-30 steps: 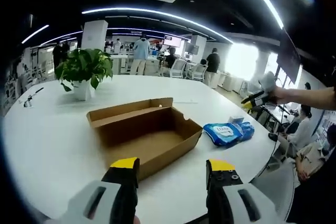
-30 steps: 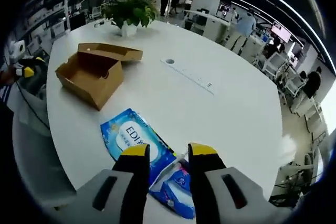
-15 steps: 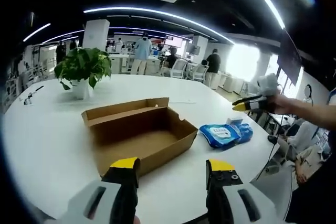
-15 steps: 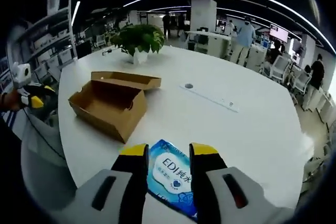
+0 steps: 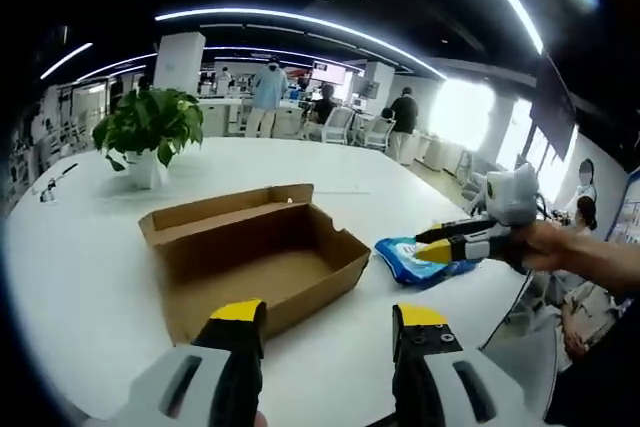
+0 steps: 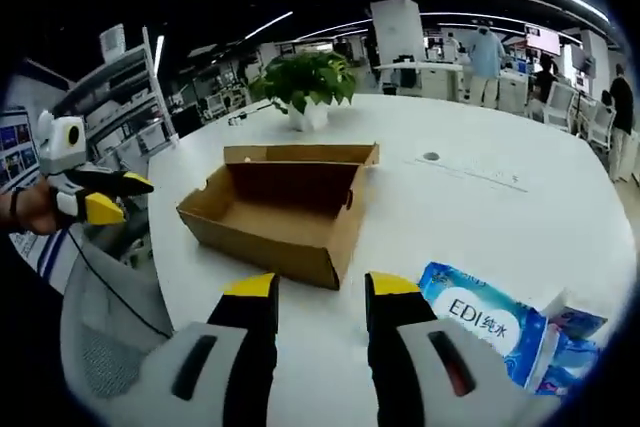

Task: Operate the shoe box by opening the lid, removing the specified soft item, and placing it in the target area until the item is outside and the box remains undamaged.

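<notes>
Yellow-tipped left tongs and right tongs gape, holding nothing.

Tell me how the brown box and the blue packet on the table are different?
The cardboard box is plain brown with stiff walls; the blue packet is shiny, soft-looking and has white lettering. The box is open and looks empty inside; the packet looks closed and full. The box is also much bigger than the packet. Both rest on the white table, side by side but not touching.
</notes>
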